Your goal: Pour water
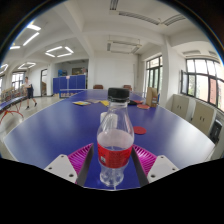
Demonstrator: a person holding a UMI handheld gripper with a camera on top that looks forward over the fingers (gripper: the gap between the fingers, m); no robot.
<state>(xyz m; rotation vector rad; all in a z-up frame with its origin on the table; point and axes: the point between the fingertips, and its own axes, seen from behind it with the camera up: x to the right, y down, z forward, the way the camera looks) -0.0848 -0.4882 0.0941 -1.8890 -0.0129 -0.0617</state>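
Standing between open tongs (113, 165): bottle (116, 140); red disc (140, 129) beyond

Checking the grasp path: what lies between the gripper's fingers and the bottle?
Nothing: the bottle already stands between the open gripper fingers on the blue table, per the gripper view.

Bottle (116, 142) base hidden between pads (82, 157)

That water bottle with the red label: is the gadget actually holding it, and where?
It cannot be told for sure. The water bottle stands upright on the blue table, its lower body between the fingers of the hand-held gripper, but contact with the pads is unclear.
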